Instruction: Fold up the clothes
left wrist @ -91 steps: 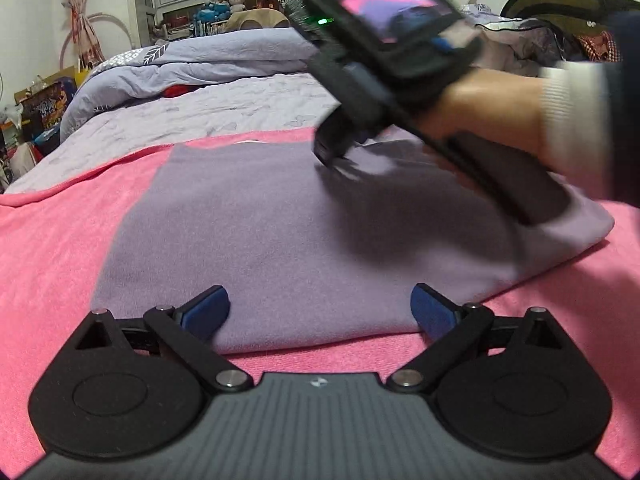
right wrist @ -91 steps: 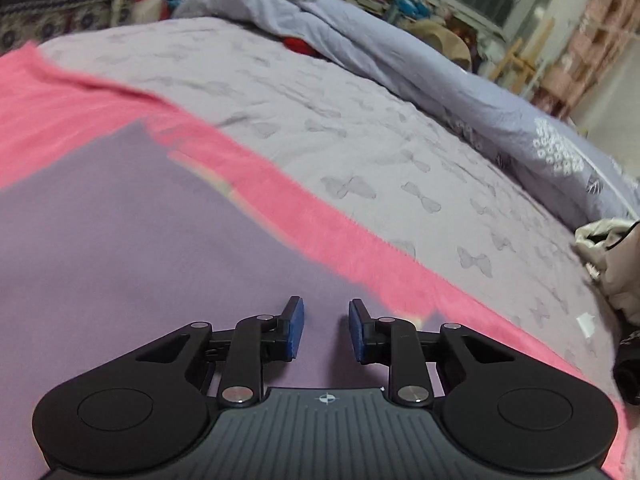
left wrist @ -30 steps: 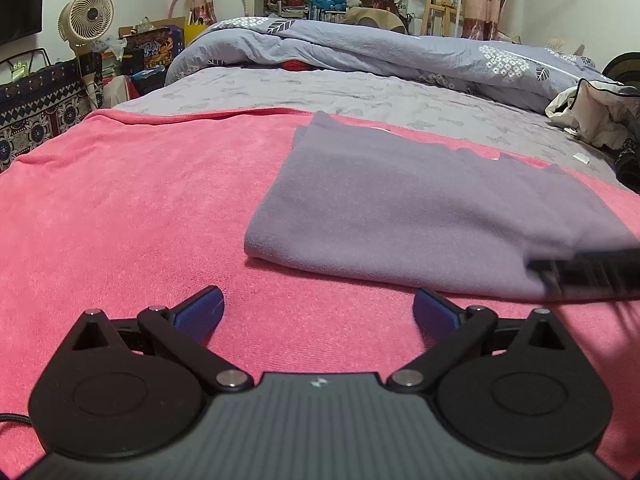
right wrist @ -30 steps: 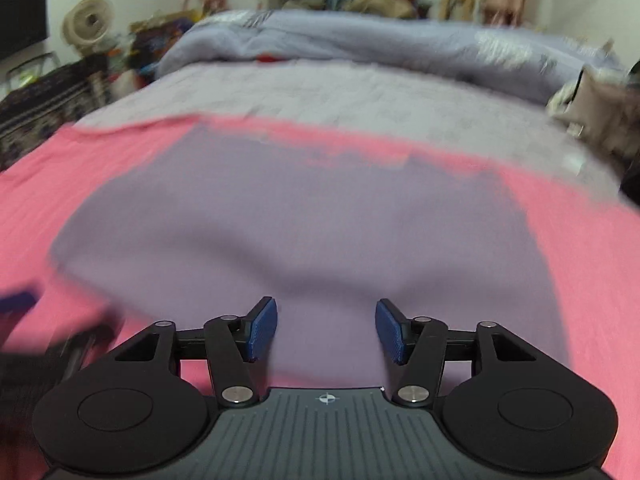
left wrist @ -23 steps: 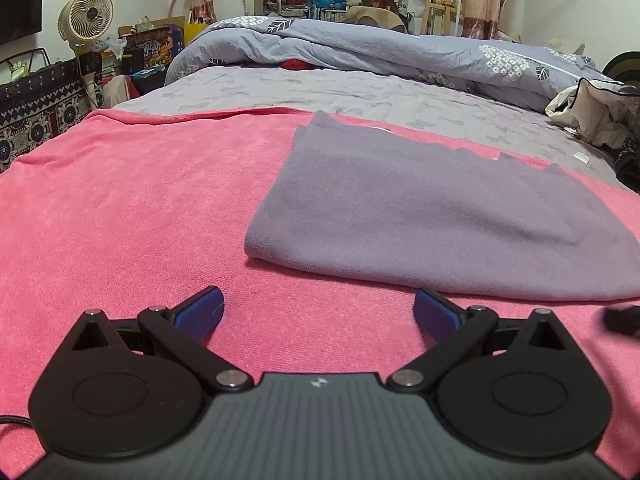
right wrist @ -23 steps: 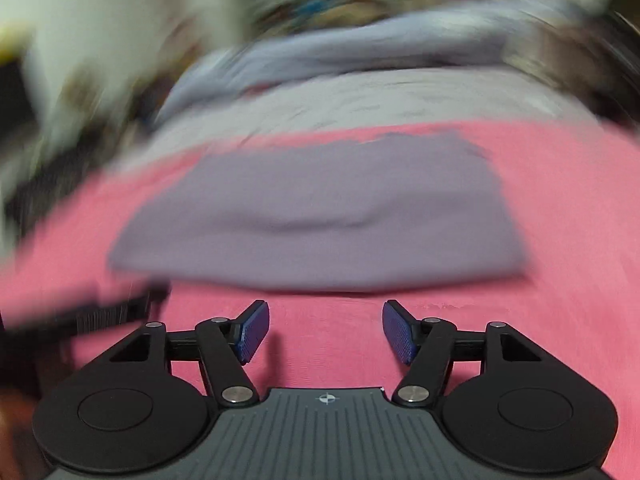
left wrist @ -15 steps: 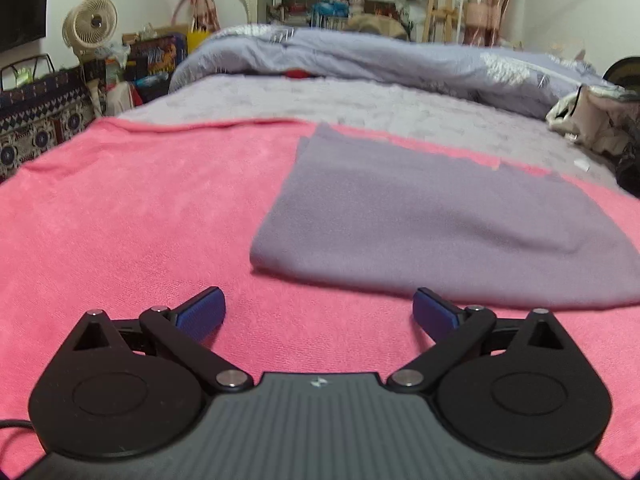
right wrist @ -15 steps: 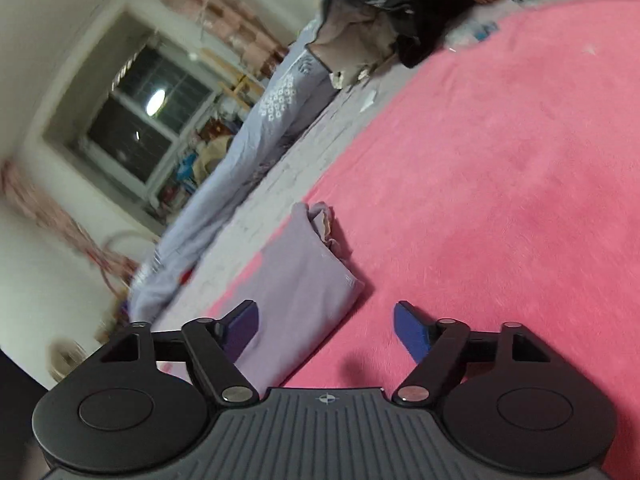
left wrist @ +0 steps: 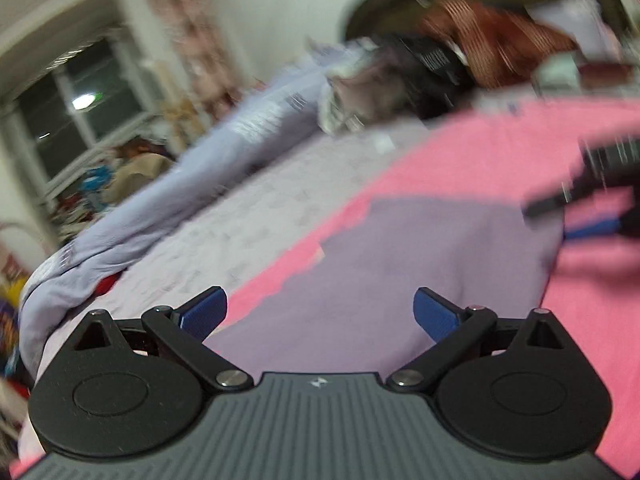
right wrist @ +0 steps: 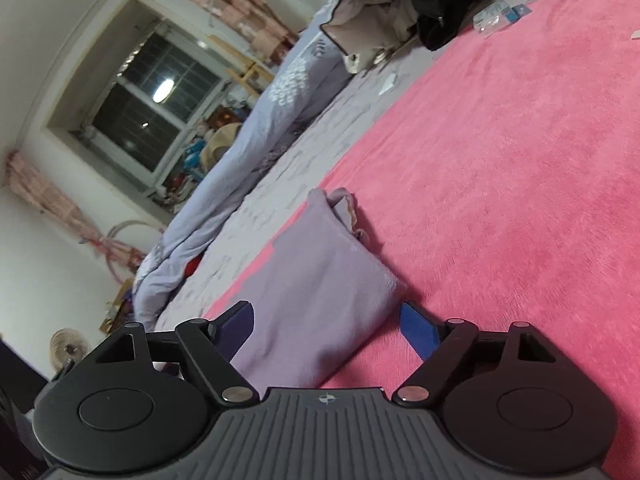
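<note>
Garment [right wrist: 316, 288] edge btwn right gripper [right wrist: 328, 326] fingers

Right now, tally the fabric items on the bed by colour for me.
Purple folded garment: 1
Pink blanket: 1
Lavender duvet: 1
Grey patterned sheet: 1
Black jacket: 1
Total: 5

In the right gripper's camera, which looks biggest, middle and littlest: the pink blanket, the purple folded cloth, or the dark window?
1. Fuzzy pink blanket: biggest, it fills the right side.
2. Folded purple cloth: middle.
3. Dark barred window: littlest, but it is far away, so cloth versus window is unsure.
</note>
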{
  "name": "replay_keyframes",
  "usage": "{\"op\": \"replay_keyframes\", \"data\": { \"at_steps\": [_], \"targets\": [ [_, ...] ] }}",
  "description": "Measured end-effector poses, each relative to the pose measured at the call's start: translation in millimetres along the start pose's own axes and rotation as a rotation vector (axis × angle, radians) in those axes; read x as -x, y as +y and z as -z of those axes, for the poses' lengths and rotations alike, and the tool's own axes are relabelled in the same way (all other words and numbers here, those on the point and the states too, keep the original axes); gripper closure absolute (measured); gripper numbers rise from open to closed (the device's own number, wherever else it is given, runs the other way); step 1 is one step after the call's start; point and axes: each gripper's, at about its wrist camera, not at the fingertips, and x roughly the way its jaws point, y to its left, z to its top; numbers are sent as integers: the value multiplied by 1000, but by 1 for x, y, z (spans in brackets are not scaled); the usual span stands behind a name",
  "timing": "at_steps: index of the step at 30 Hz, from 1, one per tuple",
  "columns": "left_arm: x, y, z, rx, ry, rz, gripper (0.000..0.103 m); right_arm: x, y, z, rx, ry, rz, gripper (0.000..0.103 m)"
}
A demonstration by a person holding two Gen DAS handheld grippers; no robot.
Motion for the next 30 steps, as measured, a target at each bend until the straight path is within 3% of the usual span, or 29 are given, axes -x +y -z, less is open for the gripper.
{"op": "replay_keyframes", "data": {
  "at_steps": [2, 4, 7, 8, 9, 11, 13, 15, 19, 21, 23, 25, 27, 30],
  "targets": [
    [-12, 1, 4, -7, 46, 34, 3, -9, 2, -3, -19, -9, 19, 22],
    [-23, 2, 7, 50, 89, 91, 3, -12, 0, -3, -46, -16, 22, 22],
    [-43, 8, 31, 260, 188, 149, 0, -15, -9, -4, -76, -23, -50, 22],
    [-43, 12, 37, 328, 169, 156, 0, -21, -8, -7, -65, -9, -49, 26],
    [-42, 11, 39, 330, 161, 152, 0, -28, -6, -10, -51, 10, -29, 35],
    [-37, 6, 34, 304, 172, 120, 0, -36, -7, -16, -61, 44, -7, 48],
    [-28, 3, 30, 289, 191, 83, 0, -31, -19, -17, -151, 70, -28, 62],
    [-10, 0, 33, 277, 185, 38, 0, -26, -35, -13, -232, 72, -40, 93],
    [31, -1, 61, 320, 168, -89, 0, -27, -32, -16, -245, 70, -21, 94],
    [52, 12, 83, 446, 194, -147, 0, -29, -21, -20, -213, 71, -1, 94],
    [79, 30, 104, 599, 195, -208, 0, -28, 10, -25, -85, 55, -15, 94],
    [109, 47, 126, 747, 171, -261, 0, -29, 60, -22, 120, 39, -46, 94],
    [142, 59, 152, 869, 101, -293, 0, -34, 123, -2, 354, 46, -109, 93],
    [177, 76, 202, 1108, -4, -305, 0, -41, 152, 44, 545, 97, -131, 94]
  ]
}}
